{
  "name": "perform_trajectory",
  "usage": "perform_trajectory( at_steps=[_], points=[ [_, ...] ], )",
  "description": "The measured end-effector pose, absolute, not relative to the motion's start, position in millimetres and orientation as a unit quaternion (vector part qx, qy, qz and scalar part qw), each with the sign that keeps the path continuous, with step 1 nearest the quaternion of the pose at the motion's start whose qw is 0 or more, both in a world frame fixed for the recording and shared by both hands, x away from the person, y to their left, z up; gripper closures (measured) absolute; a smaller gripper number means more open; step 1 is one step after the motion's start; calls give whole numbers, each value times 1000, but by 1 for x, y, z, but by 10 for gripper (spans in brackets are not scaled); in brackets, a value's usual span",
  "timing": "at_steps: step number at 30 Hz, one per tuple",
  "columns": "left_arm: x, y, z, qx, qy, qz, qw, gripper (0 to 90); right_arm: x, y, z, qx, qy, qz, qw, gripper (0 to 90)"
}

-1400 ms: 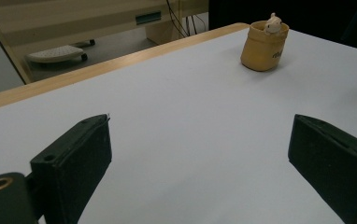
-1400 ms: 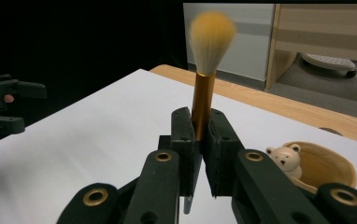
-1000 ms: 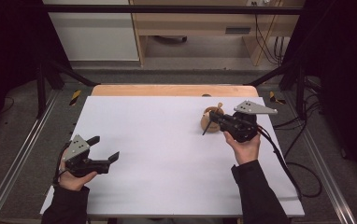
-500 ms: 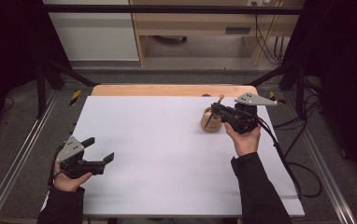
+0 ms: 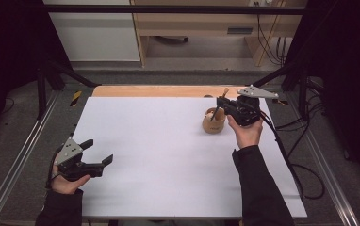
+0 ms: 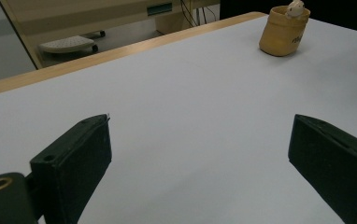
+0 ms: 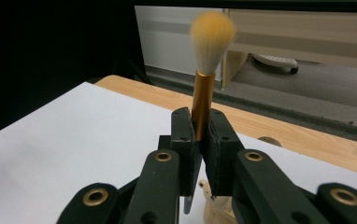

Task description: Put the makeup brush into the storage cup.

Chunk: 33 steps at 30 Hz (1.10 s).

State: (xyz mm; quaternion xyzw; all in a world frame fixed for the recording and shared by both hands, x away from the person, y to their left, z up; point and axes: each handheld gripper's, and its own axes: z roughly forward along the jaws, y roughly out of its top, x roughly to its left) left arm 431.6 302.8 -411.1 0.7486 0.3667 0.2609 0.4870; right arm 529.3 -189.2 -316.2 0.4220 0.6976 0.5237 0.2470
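Note:
A small wooden cup (image 5: 214, 123) stands on the white table top (image 5: 159, 155) at the right back. My right gripper (image 5: 221, 102) hovers just over the cup, shut on a makeup brush (image 5: 219, 104). In the right gripper view the brush (image 7: 202, 100) stands upright between the jaws, its gold ferrule clamped and its pale bristles (image 7: 212, 33) above; the cup (image 7: 214, 212) peeks out below. My left gripper (image 5: 98, 151) is open with nothing in it, low at the near left edge. In the left gripper view the cup (image 6: 283, 32) holds a white-tipped brush (image 6: 296, 6).
A strip of wooden table (image 5: 159, 91) runs along the far side of the white top. Metal rails (image 5: 18, 160) flank the table. A black cable (image 5: 286, 155) trails from the right gripper down the right side. Cabinets (image 5: 93, 33) stand behind.
My right gripper has moved up and away from me with the brush, which now sits higher over the cup. The left gripper has drifted slightly toward the near left edge.

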Motion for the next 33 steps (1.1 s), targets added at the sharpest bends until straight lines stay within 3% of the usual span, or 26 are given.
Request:
perform_trajectory(
  at_steps=[33],
  points=[
    [432,308,-413,746,372,259,488,56,562,-199,-324,451,692,483,292,836]
  ],
)
